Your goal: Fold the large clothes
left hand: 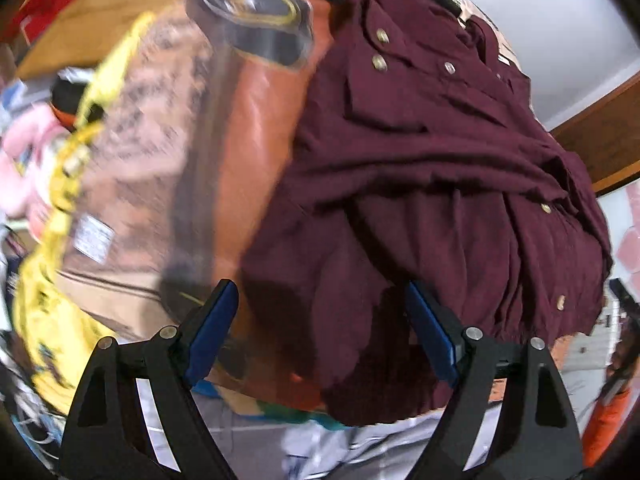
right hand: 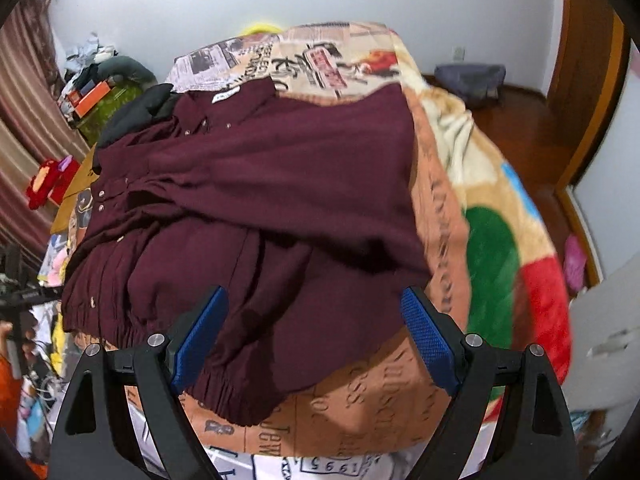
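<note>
Maroon button-up garment spread rumpled across a bed, on top of a newsprint-patterned cover; collar and white label toward the far end, elastic gathered hem nearest the camera in the right wrist view, hanging just over the bed's near edge; small pale buttons along the placket on the left side.

Right claw spread wide, blue pads well apart, nothing gripped; hovering above the hem's right part, fabric showing between the fingers but no pad pressing on it.

Left claw likewise wide open and empty, angled down at the garment near its lower edge, cloth visible in the gap without contact that can be made out.

Left wrist view badly smeared on its left half (a brown strip and a clear cylindrical object there, too blurred to identify); yellow-edged fabric beside it.

Multicoloured fleece blanket along the bed's right side, beside the garment; dark cloth past the collar; wooden floor and pale wall beyond.
</note>
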{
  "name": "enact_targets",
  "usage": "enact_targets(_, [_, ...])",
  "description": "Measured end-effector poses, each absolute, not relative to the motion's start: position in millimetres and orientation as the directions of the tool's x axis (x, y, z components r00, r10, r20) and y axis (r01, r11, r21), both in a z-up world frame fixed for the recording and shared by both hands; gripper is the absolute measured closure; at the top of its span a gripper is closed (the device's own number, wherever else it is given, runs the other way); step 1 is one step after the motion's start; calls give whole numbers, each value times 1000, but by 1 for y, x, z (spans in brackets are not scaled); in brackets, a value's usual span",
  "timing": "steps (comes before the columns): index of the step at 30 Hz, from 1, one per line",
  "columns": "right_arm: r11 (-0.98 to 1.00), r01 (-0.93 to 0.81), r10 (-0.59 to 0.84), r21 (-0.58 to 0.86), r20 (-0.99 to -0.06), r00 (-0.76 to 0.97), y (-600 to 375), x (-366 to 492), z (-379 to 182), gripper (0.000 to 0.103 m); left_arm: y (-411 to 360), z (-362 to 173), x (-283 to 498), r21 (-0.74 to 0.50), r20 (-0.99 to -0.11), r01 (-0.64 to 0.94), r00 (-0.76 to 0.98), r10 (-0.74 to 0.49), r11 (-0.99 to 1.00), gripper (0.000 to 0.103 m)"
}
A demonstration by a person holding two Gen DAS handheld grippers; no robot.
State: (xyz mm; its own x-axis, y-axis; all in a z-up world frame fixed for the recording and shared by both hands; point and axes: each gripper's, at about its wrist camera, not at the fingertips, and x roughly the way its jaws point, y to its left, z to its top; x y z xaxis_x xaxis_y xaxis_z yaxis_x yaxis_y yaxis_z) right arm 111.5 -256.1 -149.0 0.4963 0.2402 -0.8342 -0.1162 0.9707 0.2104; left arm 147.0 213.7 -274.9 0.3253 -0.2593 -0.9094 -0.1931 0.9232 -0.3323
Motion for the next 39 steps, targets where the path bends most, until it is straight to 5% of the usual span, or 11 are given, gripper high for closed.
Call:
enact_targets(6, [962, -76, 266, 261, -844, 465, -257, 104, -167, 16, 192, -293, 144, -339, -908, -187, 322, -269, 922, 19])
enact_targets(10, [947, -73, 310, 311, -837, 451, -257, 103, -172, 20, 195, -288, 143, -426, -869, -194, 360, -340, 884, 38])
enact_targets(12, [927, -85, 366, 366, -825, 431, -257, 104, -174, 46, 194, -284, 141, -437, -857, -182, 381, -347, 881, 48])
enact_targets(13, [907, -87, 410, 412, -817, 405, -256, 105, -177, 63, 192, -280, 139, -431, -854, -170, 393, -340, 886, 61])
enact_targets(14, [900, -69, 421, 431, -815, 399, -257, 106, -179, 73, 190, -275, 138, -426, -852, -155, 399, -338, 891, 77])
enact_targets(16, [895, -40, 418, 445, -804, 422, -260, 106, -177, 86, 189, -265, 137, -418, -848, -149, 418, -326, 896, 92])
enact_targets(22, [870, -110, 471, 481, -743, 476, -252, 112, -144, 94, 193, -209, 150, -419, -800, -121, 518, -302, 900, 96])
enact_targets(32, [890, -319, 456, 327, -673, 582, -224, 177, -65, 96, 182, -110, 212, -431, -661, -7, 683, -311, 902, 97])
enact_targets(39, [920, -296, 391, 257, -667, 634, -221, 260, -62, 96, 190, -98, 299, -423, -627, -28, 730, -271, 906, 97])
